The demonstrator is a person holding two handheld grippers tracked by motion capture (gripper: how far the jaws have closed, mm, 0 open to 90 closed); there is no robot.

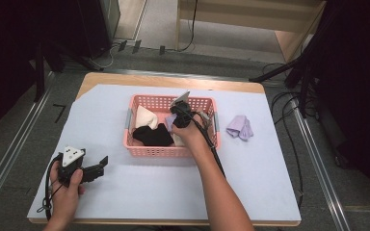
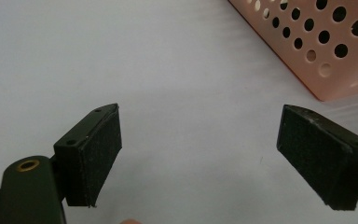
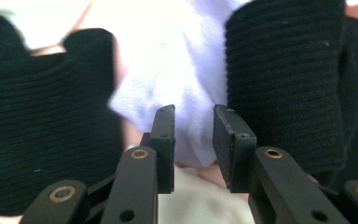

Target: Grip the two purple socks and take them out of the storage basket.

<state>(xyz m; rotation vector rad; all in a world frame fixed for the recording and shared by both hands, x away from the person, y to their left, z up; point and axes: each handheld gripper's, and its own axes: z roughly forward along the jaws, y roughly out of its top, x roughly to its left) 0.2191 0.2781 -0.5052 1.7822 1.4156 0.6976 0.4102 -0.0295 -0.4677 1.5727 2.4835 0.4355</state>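
While the right gripper (image 1: 177, 117) is reaching into the pink basket (image 1: 160, 150), its jaws are standing slightly parted and empty, lined up on a lilac sock (image 3: 177, 70) that is lying between black socks (image 3: 42, 116), probably so it can be picked out. At three o'clock from the basket, another lilac sock (image 1: 240, 127) is lying on the worktop (image 1: 139, 185). At eight o'clock, the left gripper (image 1: 101, 164) is waiting with jaws wide open and empty.
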